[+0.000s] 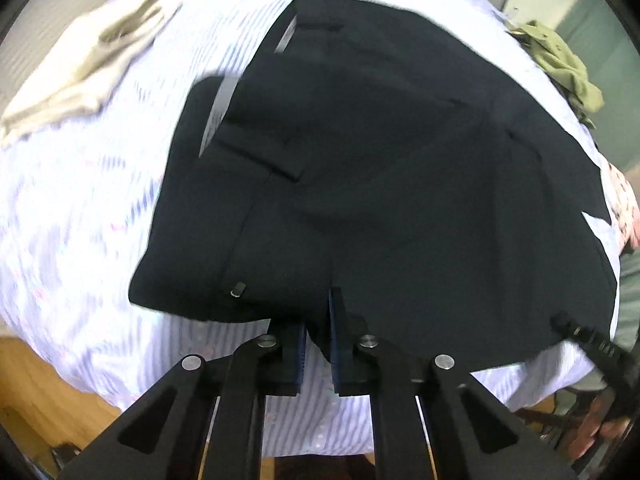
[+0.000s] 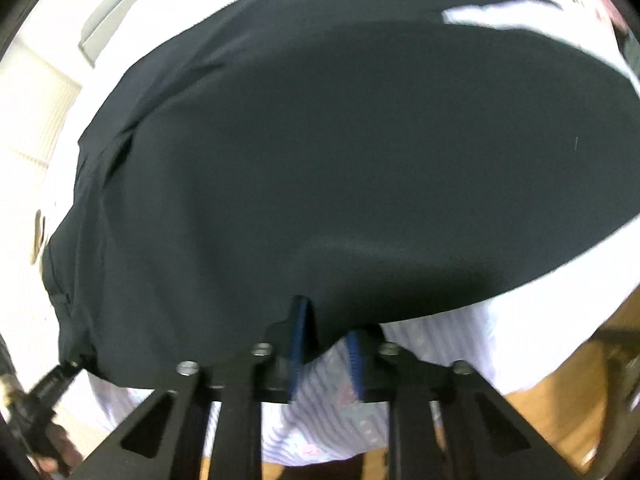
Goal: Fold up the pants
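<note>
The pants [image 1: 360,168] lie spread on a striped sheet [image 1: 80,240], dark cloth covering most of it, near edge toward both grippers. The left gripper [image 1: 318,344] has its jaws almost together, pinching that near edge by the waist end, where a small metal clasp [image 1: 237,290] shows. The right gripper [image 2: 326,356] looks wider in its own view: one blue pad is under the hem, the other sits beside bare sheet, so I cannot tell for sure that cloth is caught, though the jaws seem nearly closed on the edge. The risk, as I judge it, is a thin bite: if either gripper holds only one layer, lifting will peel the legs apart and spoil the fold; if the right one has missed, the cloth will swing from the left pinch alone and bunch. Snagging the sheet along with the hem would drag it too. The left view shows the waistband, pocket flap, a beige cloth [image 1: 80,60] and an olive garment [image 1: 564,68] at the far edges; the right view shows none of these, only the plain leg panel and wooden floor [image 2: 560,380] below
</note>
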`<move>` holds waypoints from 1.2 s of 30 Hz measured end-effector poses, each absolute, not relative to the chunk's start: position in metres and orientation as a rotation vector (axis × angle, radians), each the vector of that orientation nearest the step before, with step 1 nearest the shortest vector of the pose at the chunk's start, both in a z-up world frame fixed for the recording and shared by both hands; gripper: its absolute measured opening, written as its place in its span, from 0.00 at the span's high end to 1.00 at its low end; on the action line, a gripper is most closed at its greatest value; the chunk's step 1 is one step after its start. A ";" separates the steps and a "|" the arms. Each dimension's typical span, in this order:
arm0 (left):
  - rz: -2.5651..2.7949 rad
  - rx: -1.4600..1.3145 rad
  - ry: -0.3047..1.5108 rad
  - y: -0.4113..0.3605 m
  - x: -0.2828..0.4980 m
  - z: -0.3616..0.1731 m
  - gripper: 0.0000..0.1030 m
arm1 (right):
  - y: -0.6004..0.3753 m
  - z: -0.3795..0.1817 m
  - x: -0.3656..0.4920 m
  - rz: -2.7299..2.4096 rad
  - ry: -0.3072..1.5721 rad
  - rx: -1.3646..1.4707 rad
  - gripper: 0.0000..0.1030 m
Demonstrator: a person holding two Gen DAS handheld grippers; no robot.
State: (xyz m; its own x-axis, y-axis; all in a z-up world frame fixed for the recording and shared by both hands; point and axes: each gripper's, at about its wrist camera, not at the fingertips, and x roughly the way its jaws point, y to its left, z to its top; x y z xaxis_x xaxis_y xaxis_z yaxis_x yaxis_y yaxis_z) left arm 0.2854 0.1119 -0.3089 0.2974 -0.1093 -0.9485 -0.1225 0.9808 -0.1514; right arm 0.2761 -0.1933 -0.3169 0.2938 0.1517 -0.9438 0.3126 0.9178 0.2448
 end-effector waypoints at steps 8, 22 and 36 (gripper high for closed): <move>-0.091 -0.148 1.144 0.098 0.305 -0.222 0.91 | -0.199 -0.218 0.310 -0.117 1.138 0.346 0.89; -0.131 -0.075 0.948 0.105 0.431 -0.153 0.92 | -0.215 -0.136 0.400 -0.098 0.987 0.281 0.89; 0.048 -0.076 1.055 0.100 0.572 -0.207 0.91 | -0.211 -0.190 0.573 0.080 1.097 0.140 0.89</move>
